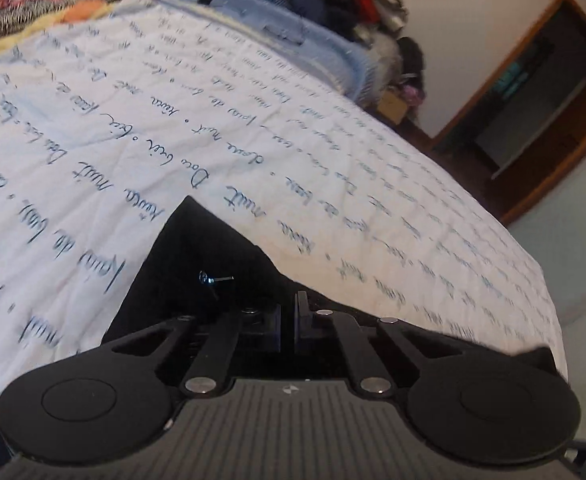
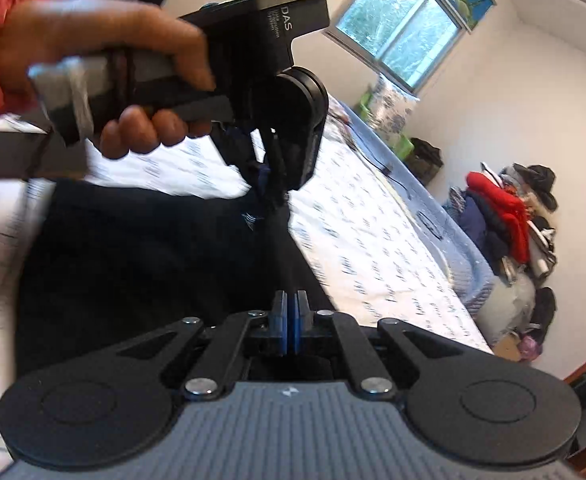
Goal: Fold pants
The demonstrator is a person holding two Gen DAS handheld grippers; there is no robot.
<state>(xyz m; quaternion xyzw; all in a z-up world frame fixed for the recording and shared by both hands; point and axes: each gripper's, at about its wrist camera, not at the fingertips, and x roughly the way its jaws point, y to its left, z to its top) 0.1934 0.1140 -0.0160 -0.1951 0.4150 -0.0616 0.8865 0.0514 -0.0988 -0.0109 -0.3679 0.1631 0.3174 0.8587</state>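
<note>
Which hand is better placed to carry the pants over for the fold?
Left, probably: the left tool pinches the pants at an edge; the right tool is shut, with cloth between its pads unclear.

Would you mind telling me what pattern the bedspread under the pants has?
The bedspread is white with rows of blue handwritten script, clearest in the left wrist view.

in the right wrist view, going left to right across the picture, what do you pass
hand gripping the handle → left gripper pinching the dark pants → white bedspread with blue writing → pile of clothes by the far wall
</note>
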